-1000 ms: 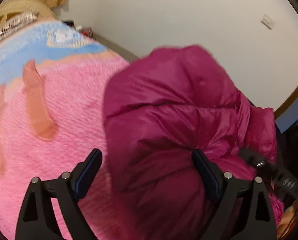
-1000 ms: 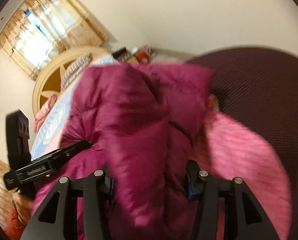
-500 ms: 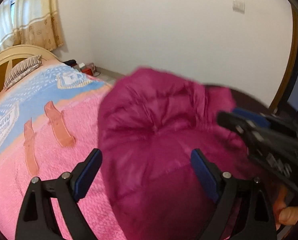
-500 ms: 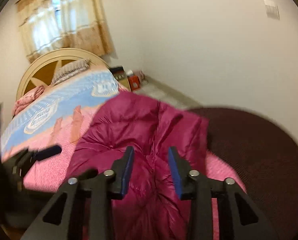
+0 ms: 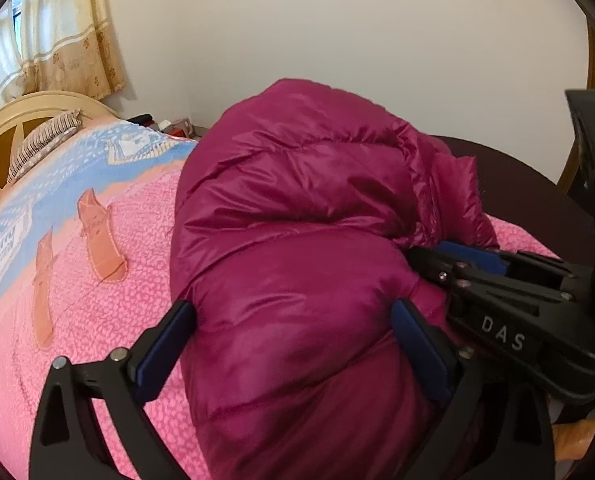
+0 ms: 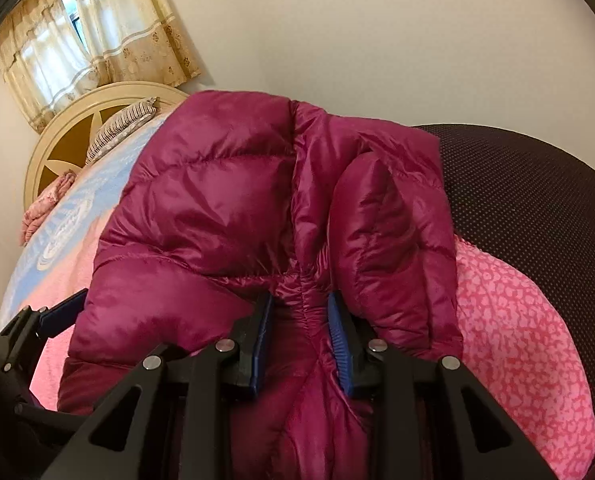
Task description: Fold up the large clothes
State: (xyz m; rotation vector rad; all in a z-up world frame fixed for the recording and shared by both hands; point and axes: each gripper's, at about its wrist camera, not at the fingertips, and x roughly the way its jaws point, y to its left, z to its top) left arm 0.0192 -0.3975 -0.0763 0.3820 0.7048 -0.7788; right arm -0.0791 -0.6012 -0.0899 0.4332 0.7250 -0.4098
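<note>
A magenta puffer jacket [image 5: 297, 216] lies bunched in a thick mound on the pink bedspread [image 5: 77, 320]. My left gripper [image 5: 293, 328] is wide open, its blue pads on either side of the jacket's near bulge. My right gripper [image 6: 301, 328] is pinched on a gathered fold of the jacket [image 6: 225, 208] near its middle seam. The right gripper also shows in the left wrist view [image 5: 469, 264], at the jacket's right side. The left gripper shows at the lower left of the right wrist view [image 6: 57, 312].
The bed has a pink and blue blanket, a cream headboard [image 6: 77, 120] and a striped pillow [image 5: 41, 140]. A dark dotted cover [image 6: 537, 208] lies at the bed's right. A wall, curtain [image 5: 57, 32] and small items on the floor [image 5: 173, 126] are beyond.
Both grippers have come close in on the jacket. The right gripper has narrowed onto a fold of it. The left gripper stays wide open around the bulge.
</note>
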